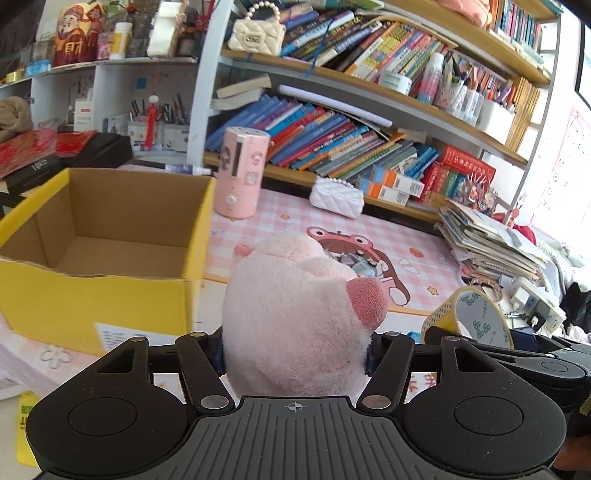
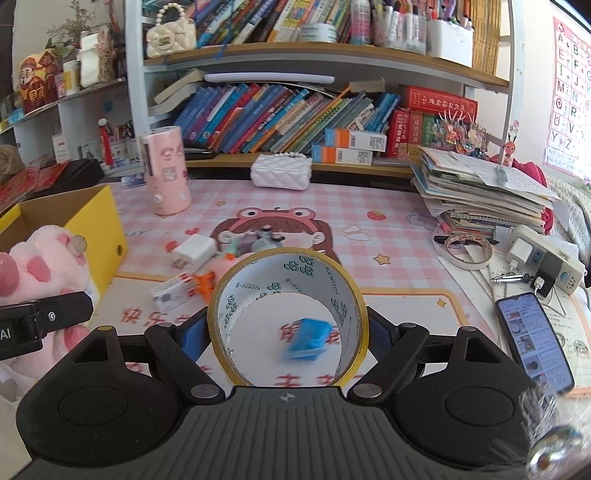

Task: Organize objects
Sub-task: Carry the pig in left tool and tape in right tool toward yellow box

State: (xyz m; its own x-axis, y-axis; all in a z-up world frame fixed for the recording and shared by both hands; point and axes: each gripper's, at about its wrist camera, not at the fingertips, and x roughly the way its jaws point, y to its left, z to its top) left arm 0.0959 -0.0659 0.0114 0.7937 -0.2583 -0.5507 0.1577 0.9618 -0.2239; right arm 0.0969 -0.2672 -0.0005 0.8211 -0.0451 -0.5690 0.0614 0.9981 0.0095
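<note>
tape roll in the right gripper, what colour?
Yellow tape roll, white printed core; clearest in the right wrist view.

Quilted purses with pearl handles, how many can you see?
2. The cream purse sits up on the shelf beside the books. The white purse lies on the pink desk mat below the bookshelf. More could be hiding behind the clutter.

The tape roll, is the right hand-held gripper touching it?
Touching. The right wrist view shows the tape roll squeezed between the right hand-held gripper's blue pads, one pressed against each side.
</note>
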